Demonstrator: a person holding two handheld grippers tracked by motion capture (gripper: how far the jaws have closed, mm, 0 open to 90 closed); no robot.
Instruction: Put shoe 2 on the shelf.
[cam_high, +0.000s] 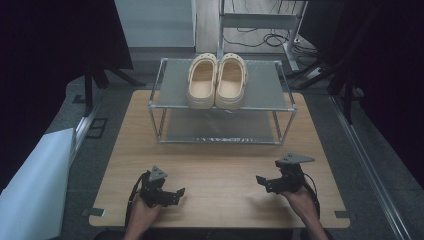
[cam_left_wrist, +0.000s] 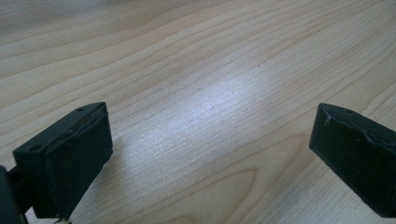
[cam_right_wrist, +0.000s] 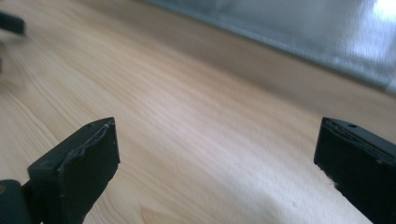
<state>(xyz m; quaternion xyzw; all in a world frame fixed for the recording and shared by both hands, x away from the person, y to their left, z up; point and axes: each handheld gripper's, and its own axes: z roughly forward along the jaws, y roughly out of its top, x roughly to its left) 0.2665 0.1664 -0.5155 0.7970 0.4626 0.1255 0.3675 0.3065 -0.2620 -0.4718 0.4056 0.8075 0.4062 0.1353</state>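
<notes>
Left tool (cam_high: 172, 194) low on the near part of the wooden surface (cam_high: 220, 165), held in a hand (cam_high: 141, 212), jaws spread wide and empty, pointed inward toward the middle. In the left gripper view, bare wood grain between the two black jaws. Plenty of open surface ahead, up to the two-tier metal rack (cam_high: 222, 102) at the far side.

Pair of beige clogs (cam_high: 217, 80) side by side on the rack's top shelf, toes toward the near edge, just touching, well apart from both tools; probably parked there as stored footwear, easy to reach from the front. Lower shelf bare.

Right tool (cam_high: 267, 182) likewise low, wide open, holding nothing, the rack's lower shelf (cam_right_wrist: 299, 28) across the top of the right gripper view. Surface's right edge near.
</notes>
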